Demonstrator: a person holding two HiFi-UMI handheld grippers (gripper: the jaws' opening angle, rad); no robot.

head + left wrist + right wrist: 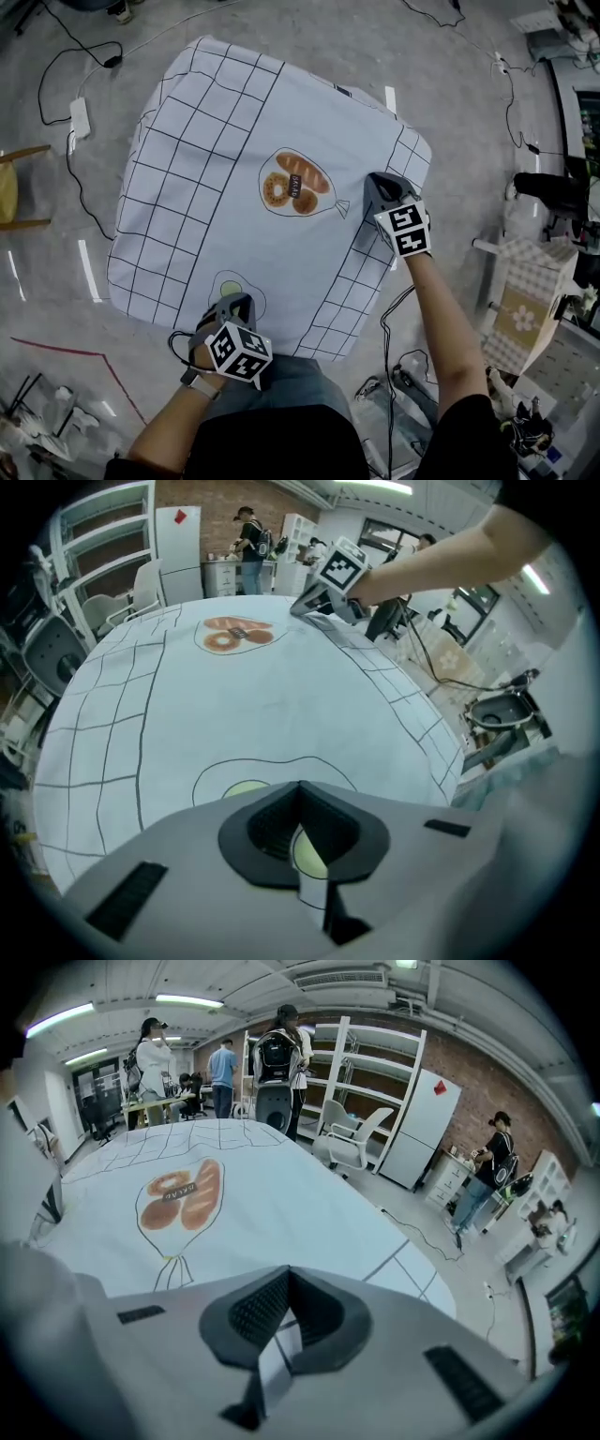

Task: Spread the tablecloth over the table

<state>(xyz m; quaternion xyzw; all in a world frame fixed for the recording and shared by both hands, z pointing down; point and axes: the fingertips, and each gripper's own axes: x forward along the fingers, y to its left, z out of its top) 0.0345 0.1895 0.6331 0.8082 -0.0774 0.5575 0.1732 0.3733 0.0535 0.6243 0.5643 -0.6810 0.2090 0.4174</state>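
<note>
The cloth [234, 141] already covers the table and hangs over its edges, so I judge only smoothing is left; the left gripper [232, 305] and the right gripper [378, 183] are closed, tips on the cloth.

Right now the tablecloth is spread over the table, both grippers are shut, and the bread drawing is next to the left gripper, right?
Not quite: the bread drawing sits next to the right gripper, not the left gripper, as the head view shows. The rest holds: the tablecloth is spread out and both grippers are shut.
</note>
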